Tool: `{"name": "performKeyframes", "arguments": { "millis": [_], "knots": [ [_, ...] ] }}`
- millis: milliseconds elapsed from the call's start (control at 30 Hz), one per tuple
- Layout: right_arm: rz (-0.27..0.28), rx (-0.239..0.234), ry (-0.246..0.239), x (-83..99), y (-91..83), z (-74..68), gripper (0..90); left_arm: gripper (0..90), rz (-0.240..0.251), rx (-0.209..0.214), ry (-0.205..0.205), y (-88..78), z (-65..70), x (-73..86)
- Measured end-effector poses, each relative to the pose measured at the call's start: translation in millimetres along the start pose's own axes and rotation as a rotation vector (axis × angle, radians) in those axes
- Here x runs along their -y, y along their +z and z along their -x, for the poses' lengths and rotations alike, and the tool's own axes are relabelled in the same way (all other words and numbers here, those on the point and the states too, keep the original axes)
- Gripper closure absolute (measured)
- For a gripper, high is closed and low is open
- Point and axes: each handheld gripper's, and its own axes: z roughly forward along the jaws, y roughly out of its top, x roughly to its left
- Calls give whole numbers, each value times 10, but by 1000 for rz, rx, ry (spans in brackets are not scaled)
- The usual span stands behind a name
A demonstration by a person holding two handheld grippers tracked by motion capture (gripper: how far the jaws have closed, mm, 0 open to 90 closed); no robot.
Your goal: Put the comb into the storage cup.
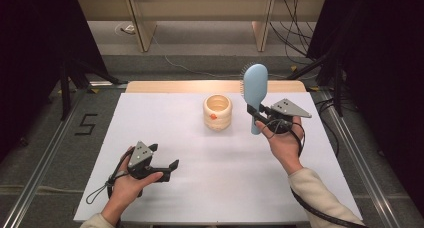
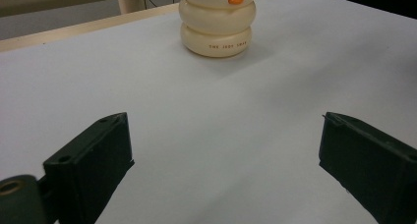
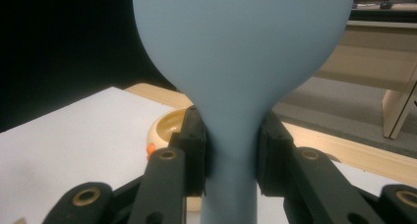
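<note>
A light blue hairbrush [image 1: 255,90] stands upright above the table's right half, bristles facing away to the back left. My right gripper [image 1: 258,116] is shut on its handle; in the right gripper view both pads press the narrow neck of the hairbrush [image 3: 236,86]. A cream ribbed cup [image 1: 217,112] with an orange mark stands at the middle back of the white table [image 1: 200,188]; the cup [image 2: 216,25] is also ahead in the left gripper view. My left gripper [image 1: 162,158] rests low at the front left, open, jaws wide apart with bare table between them [image 2: 223,160].
A wooden strip [image 1: 180,86] runs along the table's far edge. Dark stands and cables [image 1: 300,33] lie on the floor behind and to the right. A floor mark shaped like a 5 [image 1: 86,124] lies left of the table.
</note>
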Motion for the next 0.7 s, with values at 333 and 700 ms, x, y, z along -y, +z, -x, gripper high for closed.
{"name": "performKeyframes", "arguments": {
  "millis": [333,700],
  "knots": [
    [4,-1,7,-23,29,7,705,53,-1,3,2,-1,-5,1],
    [9,1,15,-69,53,26,706,53,1,0,-1,-3,-6,1]
  ]
}}
